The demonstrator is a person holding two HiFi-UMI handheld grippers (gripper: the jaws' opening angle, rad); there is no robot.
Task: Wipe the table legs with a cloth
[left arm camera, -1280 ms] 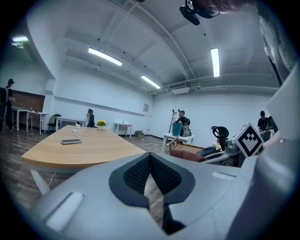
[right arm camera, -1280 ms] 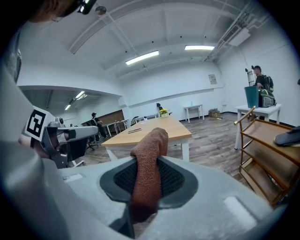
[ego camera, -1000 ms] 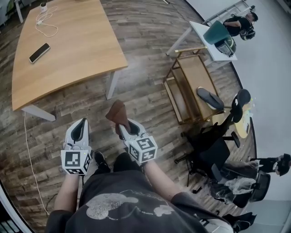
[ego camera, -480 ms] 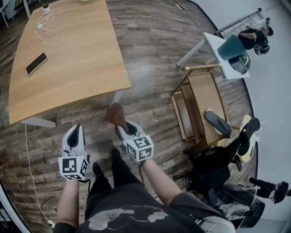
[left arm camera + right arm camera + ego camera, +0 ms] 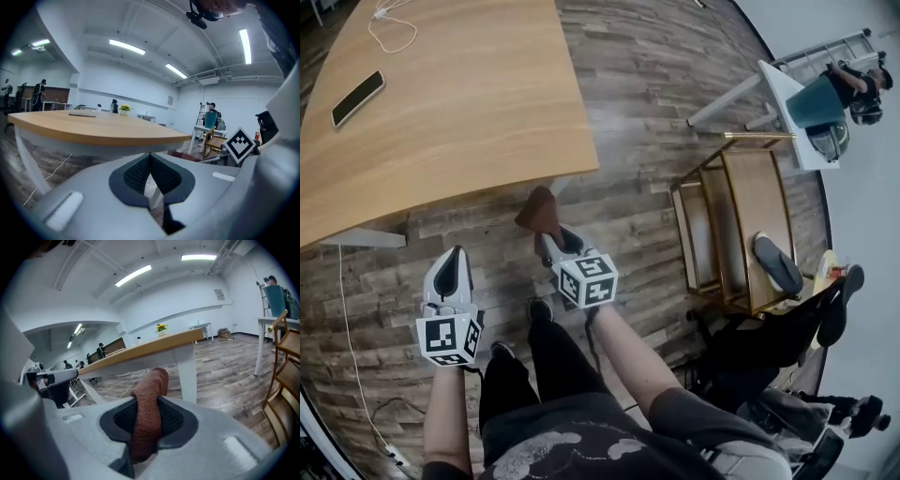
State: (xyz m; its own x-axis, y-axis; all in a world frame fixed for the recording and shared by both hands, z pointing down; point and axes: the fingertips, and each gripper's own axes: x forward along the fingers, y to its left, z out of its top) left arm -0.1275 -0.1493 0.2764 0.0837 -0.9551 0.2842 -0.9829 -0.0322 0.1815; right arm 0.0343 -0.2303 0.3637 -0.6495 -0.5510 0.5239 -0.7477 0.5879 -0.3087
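There are two grippers, one in each hand. The left gripper (image 5: 150,161) has its jaws pressed together at the tips, and nothing is between the dark, net-textured pads. The right gripper (image 5: 553,242) pinches the one cloth (image 5: 149,399). It is a rust-brown piece with a rough, towel-like surface, folded into a thick strip that stands up out of the jaws and bends over at the top.

There is one big table (image 5: 459,103), with a smooth light wood top and a curved edge. In the right gripper view, one straight white leg (image 5: 188,373) stands just behind the cloth. They are near each other, but I cannot tell if they touch. In the head view the cloth is at the table's near edge, above the floor (image 5: 628,141) of grey-brown planks.

On the table lie one flat black phone (image 5: 356,97) and one thin white cable (image 5: 394,33) in loops. A second white cable (image 5: 352,347) runs along the floor on the left.

To the right, well apart from the table, stands one cart (image 5: 741,225) with a thin gold metal frame and wooden shelves.
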